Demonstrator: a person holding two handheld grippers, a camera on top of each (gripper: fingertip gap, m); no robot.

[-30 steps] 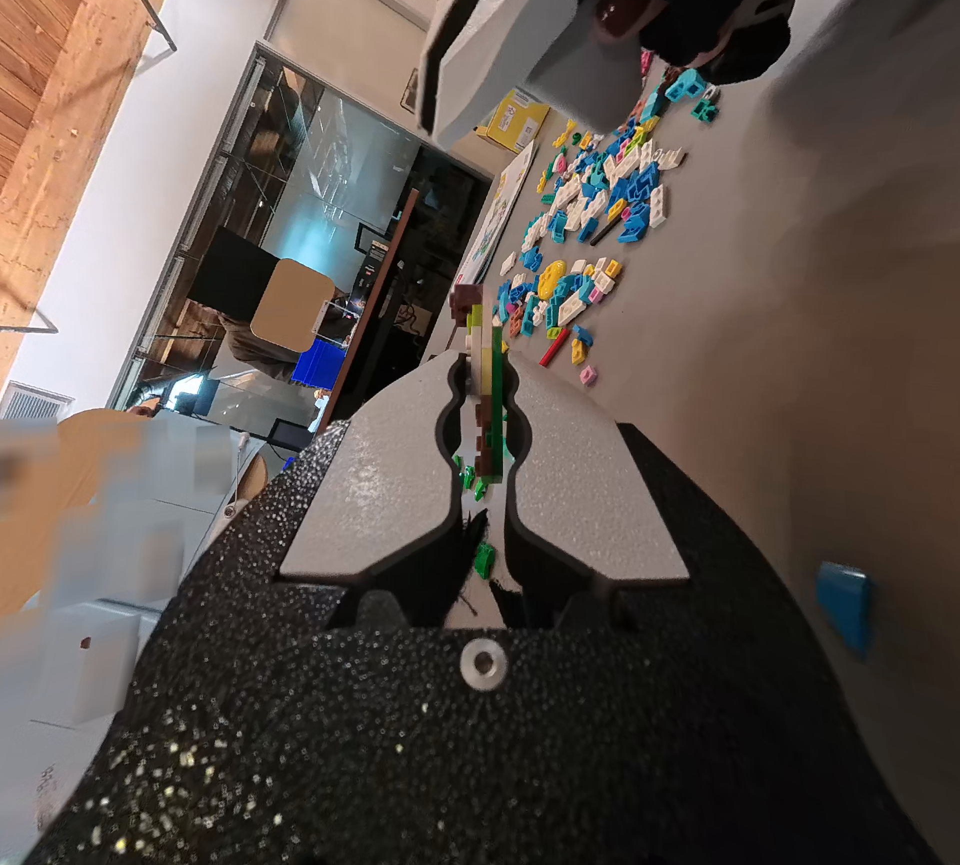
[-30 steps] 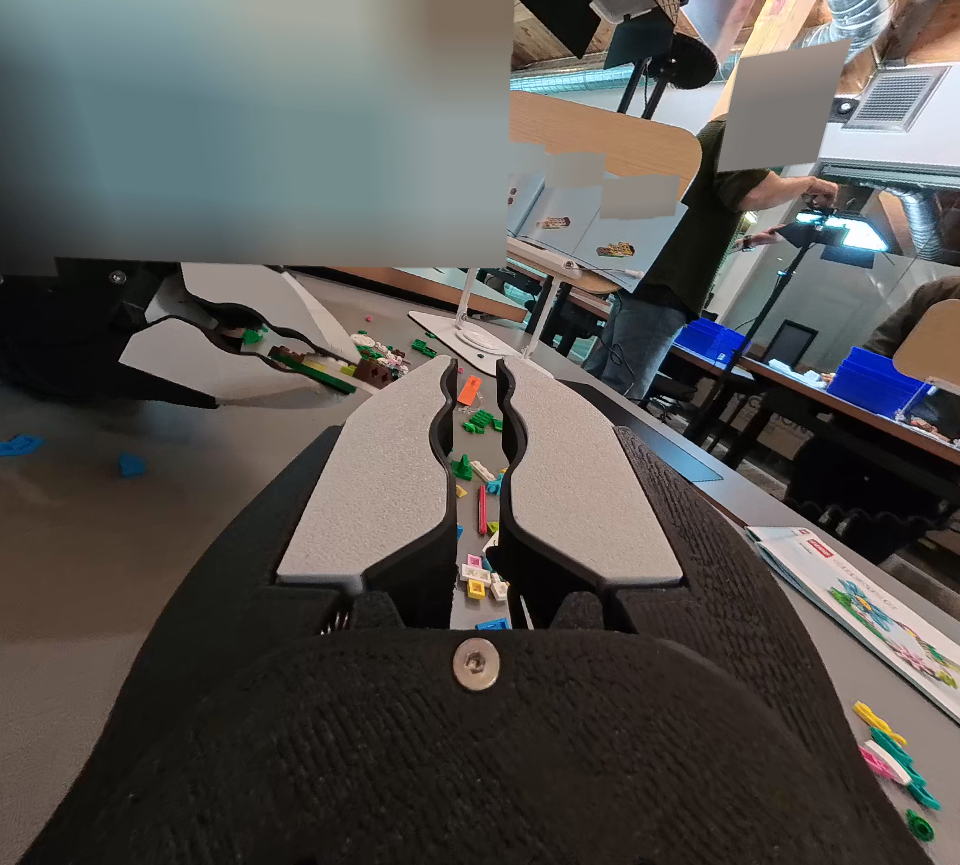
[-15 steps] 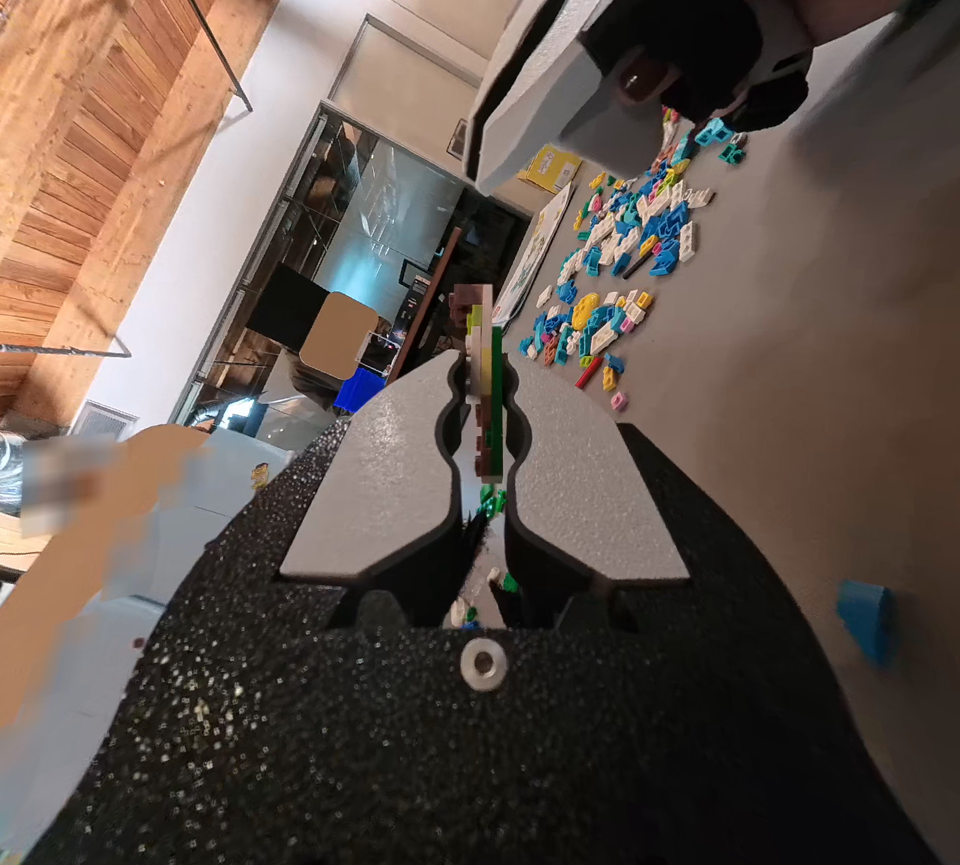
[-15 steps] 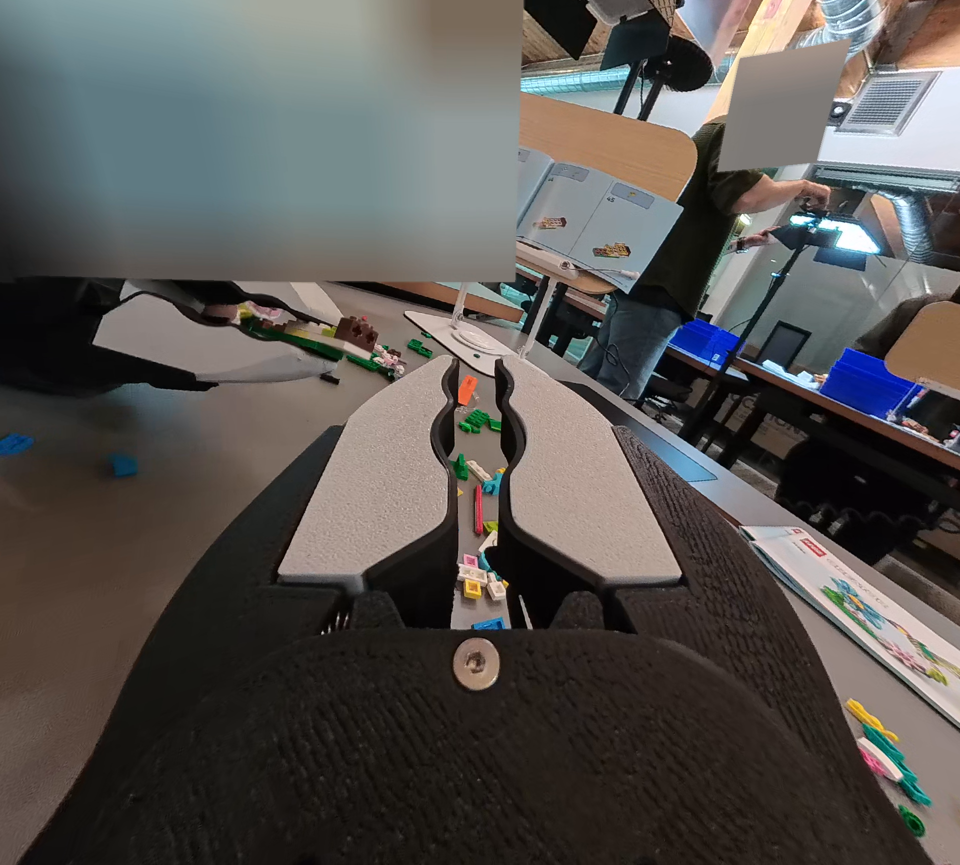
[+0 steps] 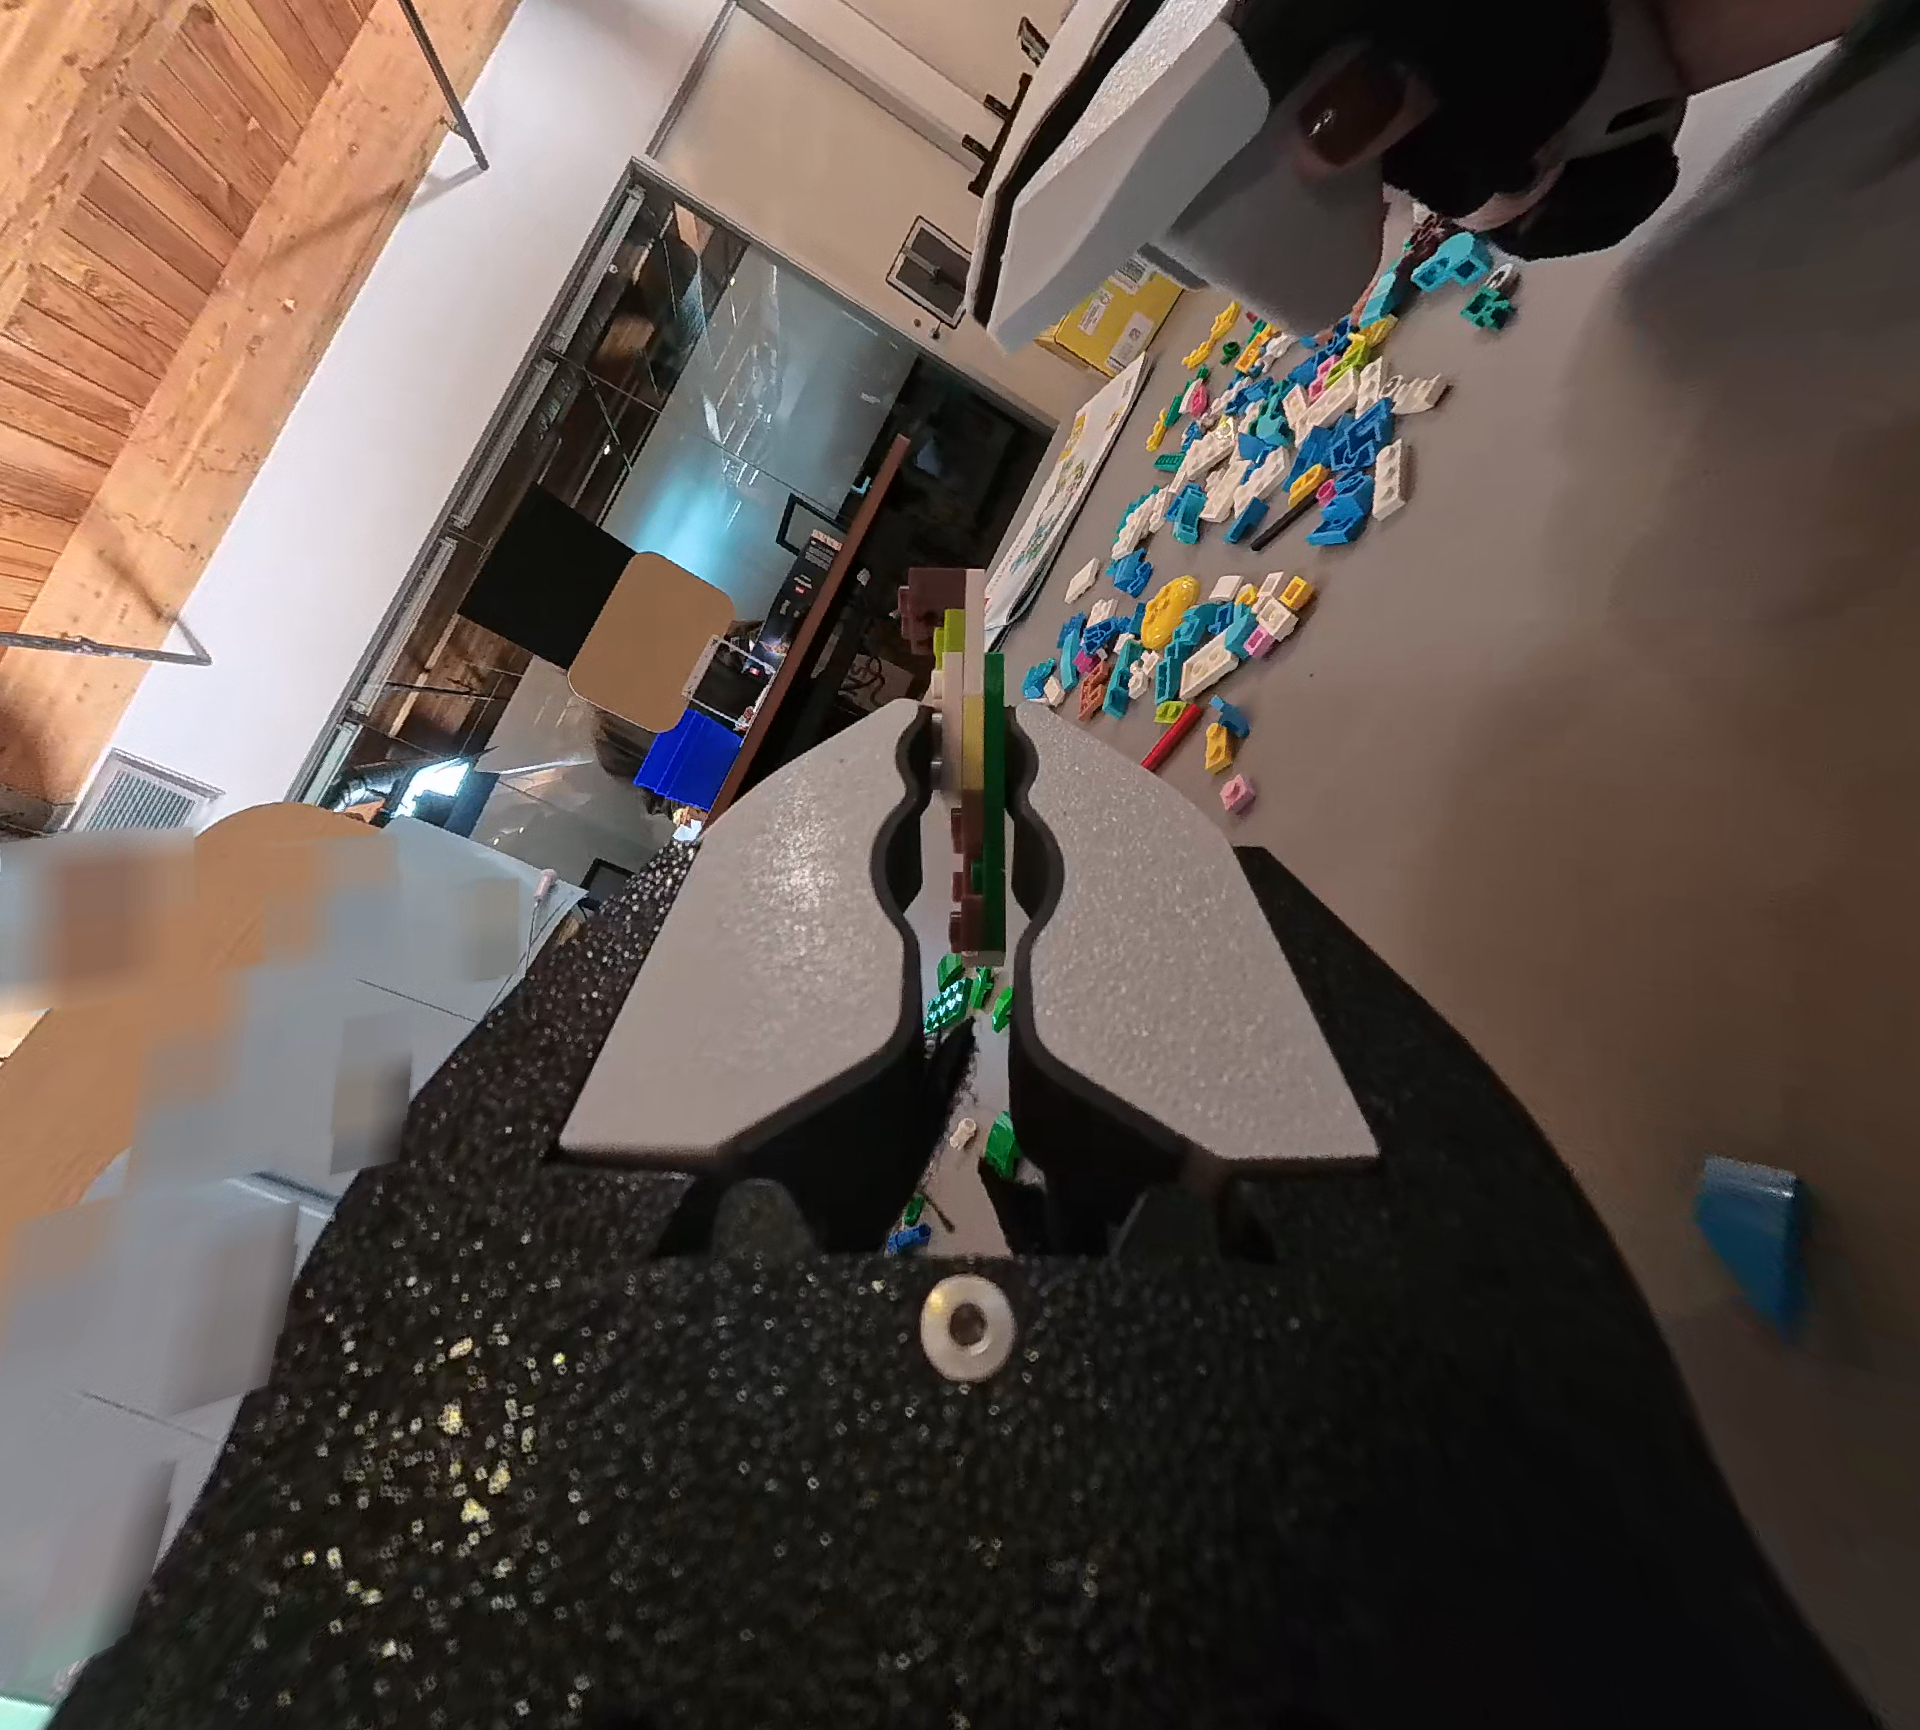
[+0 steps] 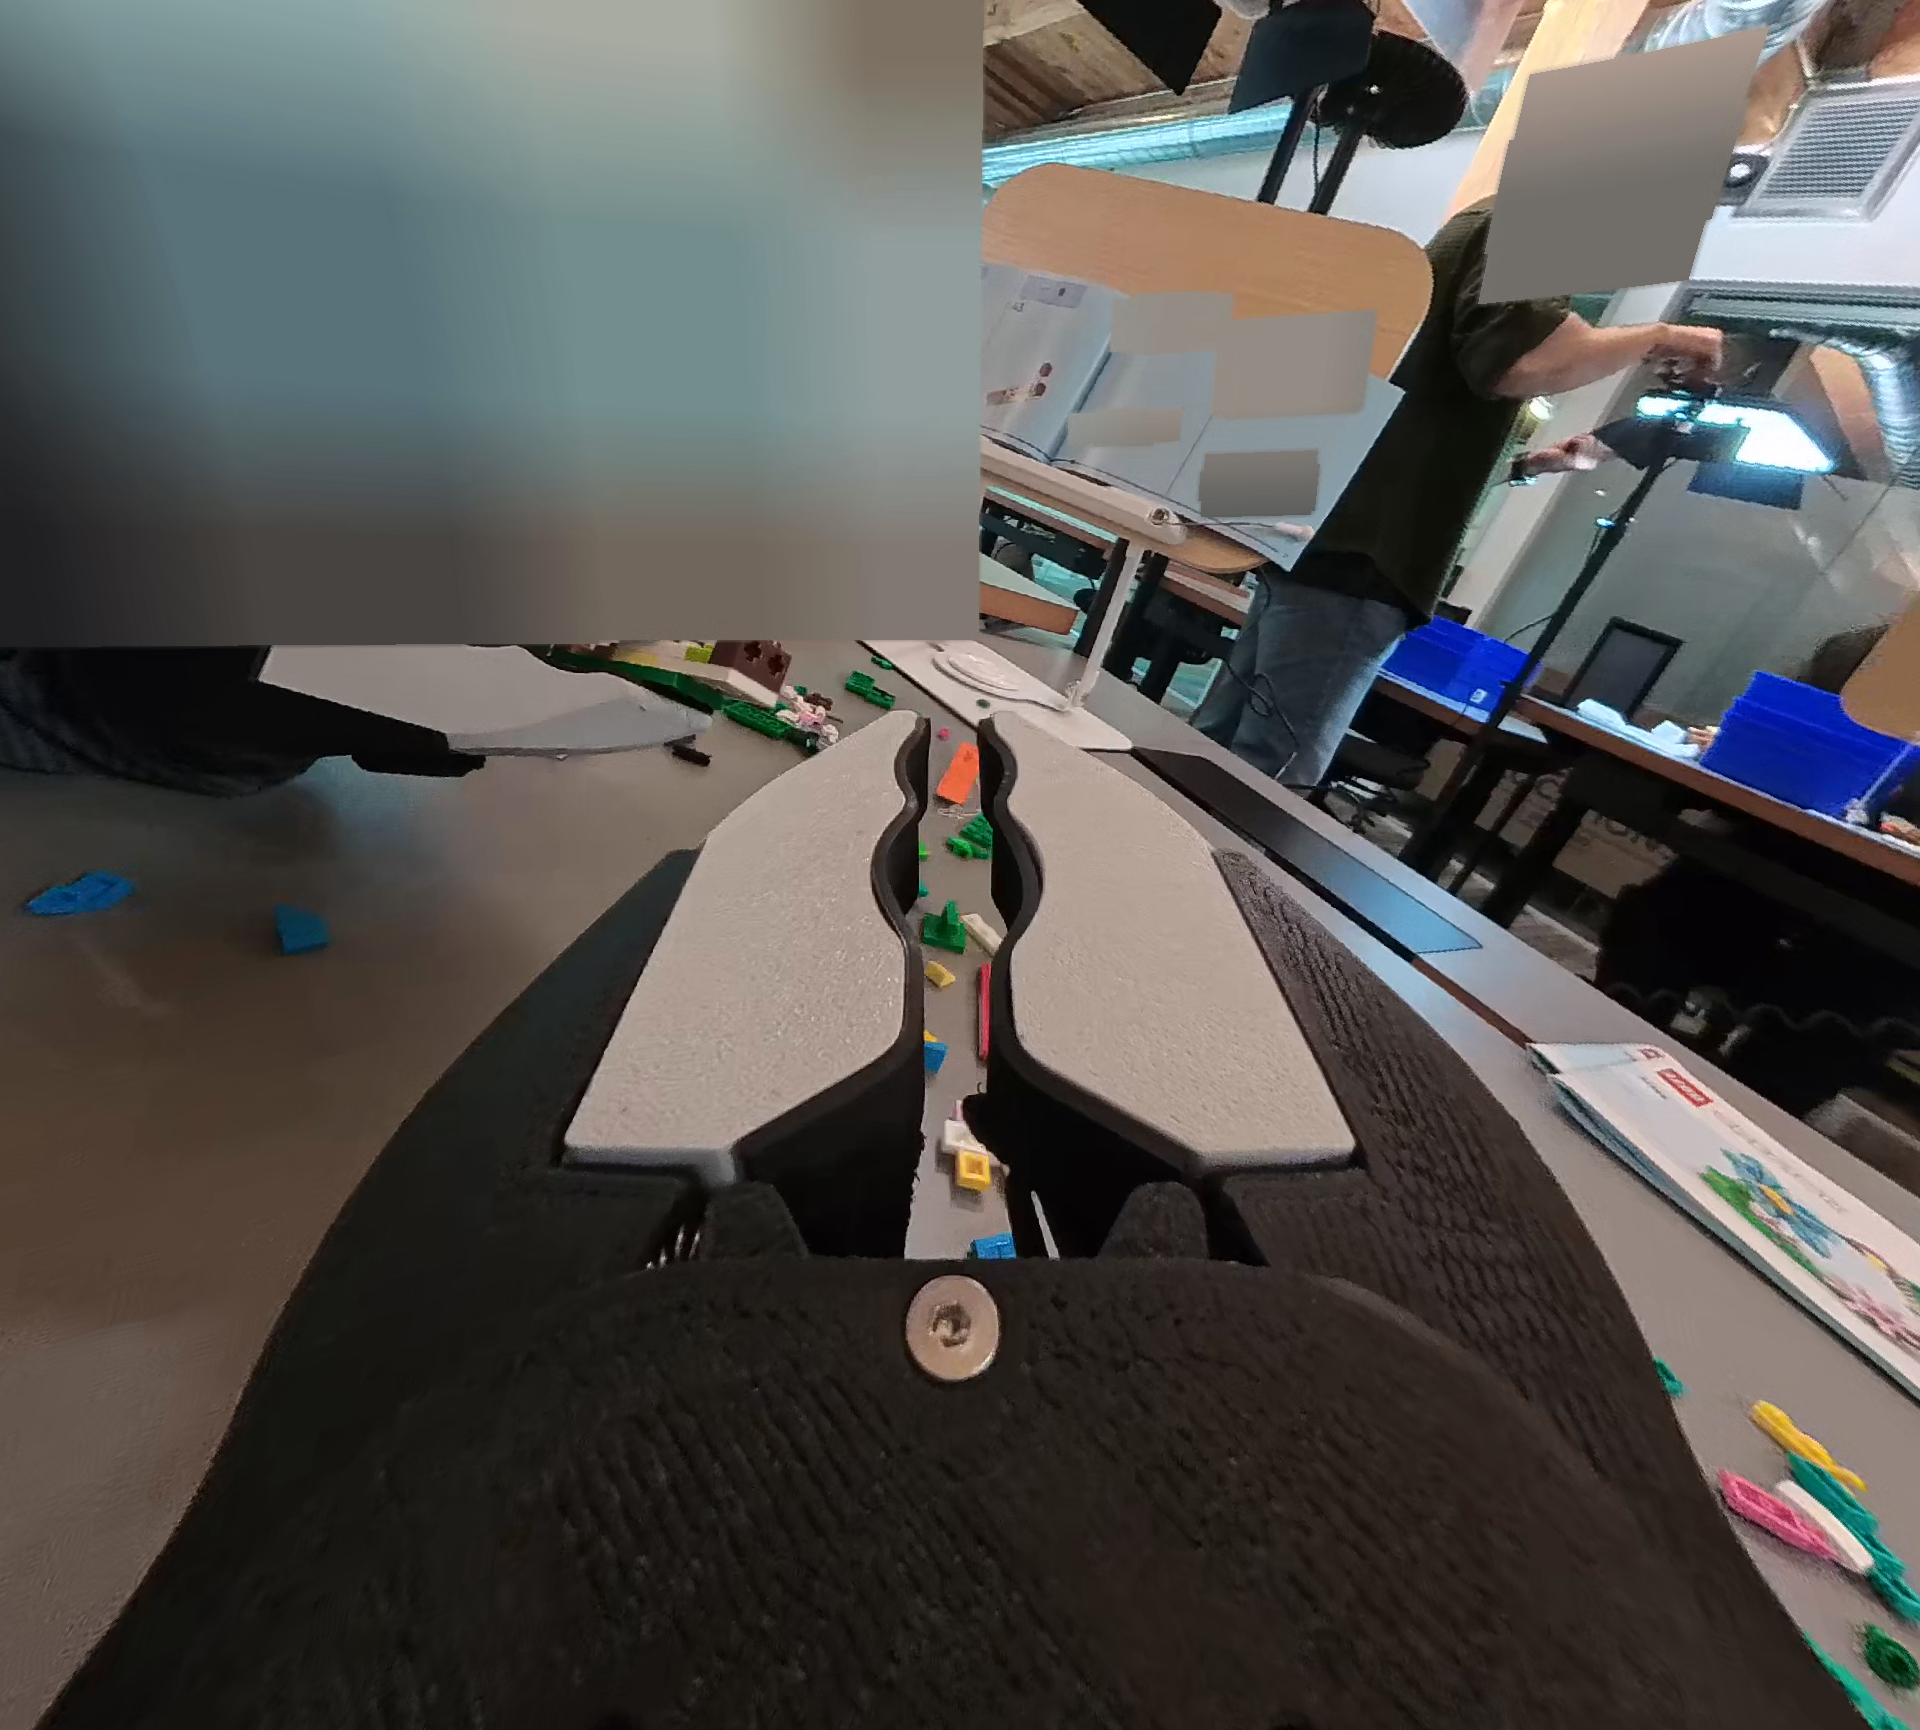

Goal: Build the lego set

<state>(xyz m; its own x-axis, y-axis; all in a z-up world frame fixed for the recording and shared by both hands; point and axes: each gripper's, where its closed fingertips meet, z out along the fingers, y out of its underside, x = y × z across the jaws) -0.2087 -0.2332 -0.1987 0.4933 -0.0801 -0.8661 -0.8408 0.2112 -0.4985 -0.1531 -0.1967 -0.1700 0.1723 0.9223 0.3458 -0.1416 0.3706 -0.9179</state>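
On grey table [image 6: 312,1109]: wide bare stretch at left, only two blue pieces [image 6: 301,930] there. Instruction booklet [image 6: 1766,1202] near right edge, printed cover, wording left out. Loose brick pile [image 5: 1247,517] mid-table, yellow box [image 5: 1117,319] behind. Left gripper [image 5: 971,724] clenched on partly built lego plate [image 5: 982,745], green base edge-on, raised off table. Right gripper [image 6: 951,730] holds nothing, jaws nearly together, narrow gap between.

Each hand-held gripper has a grainy black body, a silver screw at the middle and two pale grey fingers with wavy black inner edges: left [image 5: 966,724], right [image 6: 951,730].
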